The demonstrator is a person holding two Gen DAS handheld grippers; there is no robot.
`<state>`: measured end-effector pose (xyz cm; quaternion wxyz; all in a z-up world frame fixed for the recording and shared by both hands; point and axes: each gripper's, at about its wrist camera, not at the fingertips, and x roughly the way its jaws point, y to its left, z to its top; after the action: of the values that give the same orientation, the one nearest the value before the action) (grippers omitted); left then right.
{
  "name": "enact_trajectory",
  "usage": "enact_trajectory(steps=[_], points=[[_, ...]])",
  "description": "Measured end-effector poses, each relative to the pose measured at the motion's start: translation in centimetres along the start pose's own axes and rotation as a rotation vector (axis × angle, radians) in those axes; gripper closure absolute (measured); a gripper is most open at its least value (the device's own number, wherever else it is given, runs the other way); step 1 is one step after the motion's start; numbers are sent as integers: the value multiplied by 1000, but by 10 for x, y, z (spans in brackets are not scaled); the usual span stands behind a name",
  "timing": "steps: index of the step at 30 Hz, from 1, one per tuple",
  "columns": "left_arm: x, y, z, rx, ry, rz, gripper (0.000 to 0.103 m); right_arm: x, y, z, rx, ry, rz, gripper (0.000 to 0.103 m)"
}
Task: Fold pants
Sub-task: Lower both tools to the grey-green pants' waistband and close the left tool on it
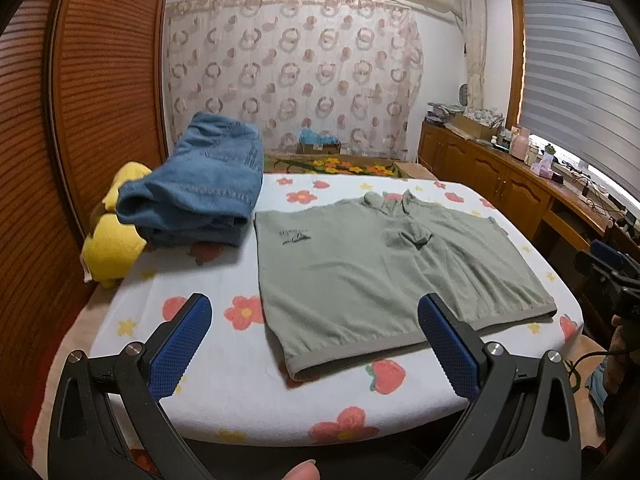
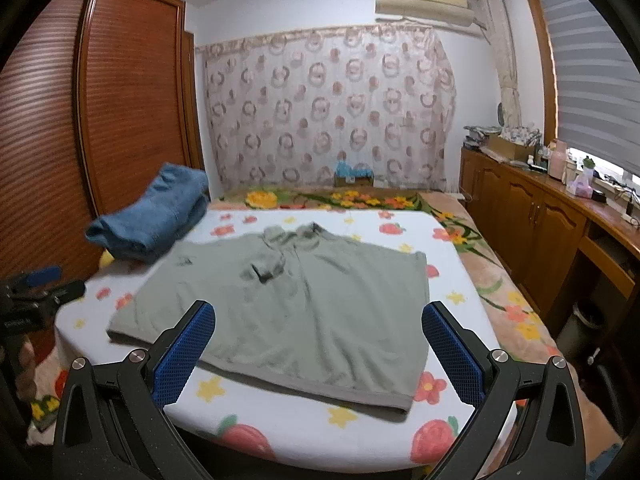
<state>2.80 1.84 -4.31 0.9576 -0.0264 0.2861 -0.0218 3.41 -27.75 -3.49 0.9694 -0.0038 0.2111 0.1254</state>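
Both your claws hang wide apart and empty over the near edge of the bed (image 1: 224, 400): the left claw (image 1: 316, 344) and the right claw (image 2: 320, 352) frame a grey-green garment (image 1: 380, 264) spread flat, ready to be taken by its hem. It looks more like a collared shirt than pants. The denim pants (image 1: 204, 188) already sit folded at the far left corner, on a yellow cushion (image 1: 112, 248), likely parked clear of your working space.

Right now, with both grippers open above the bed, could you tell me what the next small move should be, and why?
Probably ease the open left gripper down to the green garment's near hem: the garment lies flat and unfolded, and the jeans are already folded aside.
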Motion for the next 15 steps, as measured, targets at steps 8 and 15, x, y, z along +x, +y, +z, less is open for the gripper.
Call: enact_trajectory(steps=[8,15], points=[[21,11,-15,0,57,0,0,16,-6,-3,-12,87,-21,0],[33,29,-27,-32,94,-28,3,23,-5,-3,-15,164,-15,2]])
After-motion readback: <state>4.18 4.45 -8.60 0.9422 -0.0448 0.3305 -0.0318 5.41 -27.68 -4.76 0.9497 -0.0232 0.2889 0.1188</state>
